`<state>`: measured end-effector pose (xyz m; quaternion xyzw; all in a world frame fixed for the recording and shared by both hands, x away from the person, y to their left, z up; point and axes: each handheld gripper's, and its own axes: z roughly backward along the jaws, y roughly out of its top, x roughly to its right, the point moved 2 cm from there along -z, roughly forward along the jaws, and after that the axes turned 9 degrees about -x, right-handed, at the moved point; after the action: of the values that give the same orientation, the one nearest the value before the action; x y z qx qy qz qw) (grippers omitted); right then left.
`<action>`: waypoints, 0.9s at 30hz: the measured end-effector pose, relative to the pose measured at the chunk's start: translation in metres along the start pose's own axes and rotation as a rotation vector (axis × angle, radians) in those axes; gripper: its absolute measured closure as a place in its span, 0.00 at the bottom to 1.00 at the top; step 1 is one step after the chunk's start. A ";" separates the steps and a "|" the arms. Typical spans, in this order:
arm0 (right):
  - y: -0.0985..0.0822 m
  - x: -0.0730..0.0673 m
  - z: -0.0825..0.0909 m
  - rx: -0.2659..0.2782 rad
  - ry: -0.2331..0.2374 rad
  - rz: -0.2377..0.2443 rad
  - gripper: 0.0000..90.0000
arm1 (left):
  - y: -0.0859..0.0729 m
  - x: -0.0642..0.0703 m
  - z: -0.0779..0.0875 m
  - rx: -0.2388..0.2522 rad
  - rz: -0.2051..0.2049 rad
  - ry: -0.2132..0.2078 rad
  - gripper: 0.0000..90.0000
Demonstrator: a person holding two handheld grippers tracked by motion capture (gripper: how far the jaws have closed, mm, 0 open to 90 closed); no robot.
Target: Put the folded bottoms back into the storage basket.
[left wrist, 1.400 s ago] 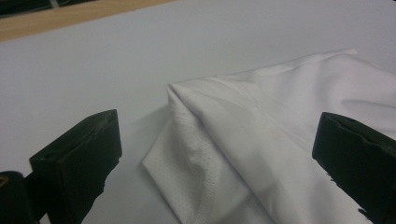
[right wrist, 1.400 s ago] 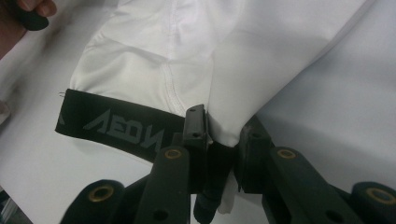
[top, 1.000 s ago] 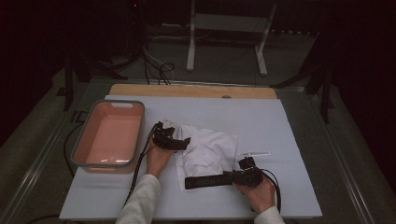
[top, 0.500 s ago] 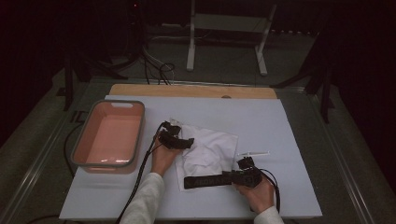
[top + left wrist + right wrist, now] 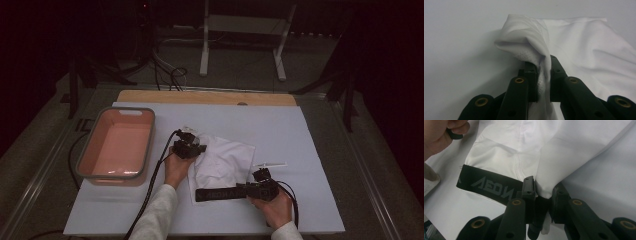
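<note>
Left gripper (image 5: 543,72) is clamping a bunched fold of the white garment (image 5: 225,162); jaws have just been closing, and cloth is now pinched between the pads, nearly no gap. In the left gripper view the fold is puffing up above the jaw tips, with the rest of the fabric lying flat off to the right. In the high view this gripper (image 5: 192,148) is sitting at the garment's upper left corner, just right of the pink tub (image 5: 87,155).

Right gripper (image 5: 543,191) is gripping the garment at its black waistband (image 5: 491,185), jaws closed down on both band and white cloth. In the high view it (image 5: 250,189) is holding the band's right end, and the band (image 5: 220,193) is lying flat along the garment's near edge.

Garment is lying mid-table on the white mat (image 5: 310,145), between the two hands, partly spread and creased.
</note>
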<state>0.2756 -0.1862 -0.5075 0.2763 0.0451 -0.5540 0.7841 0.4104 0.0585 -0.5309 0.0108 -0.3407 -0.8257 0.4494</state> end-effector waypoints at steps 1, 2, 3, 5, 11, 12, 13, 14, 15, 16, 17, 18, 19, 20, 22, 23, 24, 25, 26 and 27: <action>0.000 0.000 0.000 0.001 0.000 0.000 0.85 | 0.000 0.001 0.001 0.007 0.008 -0.004 0.91; 0.000 0.000 0.000 0.002 0.001 0.000 0.85 | 0.001 0.000 0.002 0.010 0.005 -0.012 0.91; 0.000 -0.001 0.000 0.004 0.003 0.000 0.85 | 0.001 0.000 0.004 0.019 0.007 -0.021 0.91; 0.000 -0.001 0.001 0.008 0.004 0.001 0.85 | 0.002 0.001 0.006 0.029 0.016 -0.031 0.91; 0.001 -0.004 0.003 0.026 0.008 0.009 0.85 | 0.006 0.004 0.014 0.045 0.013 -0.038 0.91; 0.001 -0.004 0.003 0.029 0.010 0.009 0.85 | 0.007 0.004 0.015 0.046 0.007 -0.039 0.91; 0.002 -0.005 0.004 0.033 0.011 0.014 0.85 | 0.008 0.005 0.016 0.049 0.008 -0.040 0.91; 0.002 -0.005 0.004 0.033 0.011 0.014 0.85 | 0.008 0.005 0.016 0.049 0.008 -0.040 0.91; 0.002 -0.005 0.004 0.035 0.011 0.014 0.85 | 0.009 0.006 0.018 0.048 0.002 -0.041 0.91; 0.002 -0.006 0.005 0.040 0.013 0.016 0.85 | 0.010 0.006 0.019 0.049 0.004 -0.040 0.91; 0.003 -0.006 0.005 0.041 0.013 0.018 0.85 | 0.011 0.006 0.020 0.047 0.000 -0.040 0.91; 0.003 -0.006 0.005 0.043 0.014 0.017 0.85 | 0.011 0.007 0.021 0.050 0.004 -0.042 0.91; 0.003 -0.007 0.006 0.046 0.014 0.017 0.85 | 0.012 0.007 0.022 0.055 0.005 -0.048 0.91; 0.003 -0.007 0.006 0.047 0.014 0.019 0.86 | 0.013 0.008 0.024 0.056 0.002 -0.046 0.91; 0.004 -0.008 0.007 0.051 0.014 0.022 0.85 | 0.015 0.009 0.027 0.058 0.001 -0.040 0.91; 0.005 -0.008 0.007 0.052 0.015 0.024 0.86 | 0.016 0.010 0.028 0.059 -0.004 -0.042 0.91; 0.005 -0.009 0.008 0.055 0.015 0.025 0.85 | 0.017 0.010 0.030 0.058 -0.005 -0.039 0.91; 0.006 -0.010 0.008 0.058 0.016 0.028 0.85 | 0.018 0.011 0.032 0.063 -0.006 -0.041 0.91; 0.006 -0.010 0.009 0.059 0.017 0.029 0.85 | 0.019 0.011 0.033 0.067 -0.005 -0.043 0.91; 0.007 -0.011 0.009 0.061 0.016 0.029 0.86 | 0.019 0.011 0.035 0.071 -0.004 -0.044 0.91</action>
<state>0.2755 -0.1798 -0.4928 0.3053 0.0305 -0.5415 0.7827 0.4066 0.0626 -0.4893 0.0093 -0.3795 -0.8141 0.4395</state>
